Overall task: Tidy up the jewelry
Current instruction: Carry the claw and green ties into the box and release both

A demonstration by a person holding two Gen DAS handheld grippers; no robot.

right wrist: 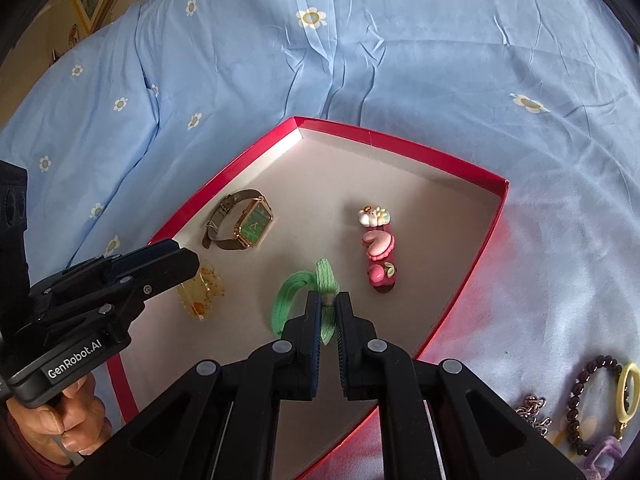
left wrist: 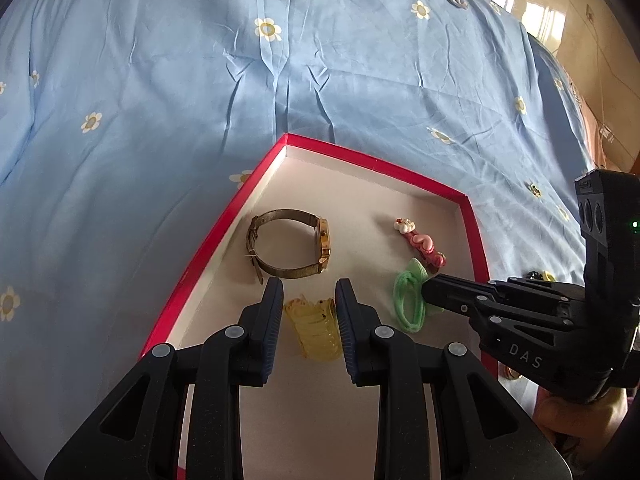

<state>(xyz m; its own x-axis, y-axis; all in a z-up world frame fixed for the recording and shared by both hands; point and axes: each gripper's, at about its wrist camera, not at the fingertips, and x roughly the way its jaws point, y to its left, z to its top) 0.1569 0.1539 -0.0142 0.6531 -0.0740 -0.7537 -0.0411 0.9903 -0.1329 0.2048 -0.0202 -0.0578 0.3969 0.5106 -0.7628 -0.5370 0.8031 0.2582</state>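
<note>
Green hair tie (right wrist: 298, 300), soft and light, lies inside the red box (right wrist: 400, 140) on the bed; the right claw (right wrist: 328, 306) pinches its bunched middle, a sound hold. The left claw (left wrist: 309, 300) stands apart around the brittle-looking yellow clip (left wrist: 314, 330).

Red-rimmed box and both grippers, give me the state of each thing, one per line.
Red-rimmed cardboard box: open, lidless, on the blue bedsheet.
Gold mesh-strap watch: strap buckled, resting on its side in the box.
Left gripper: open, straddling the yellow plastic claw clip.
Right gripper: shut on the green hair tie.
</note>
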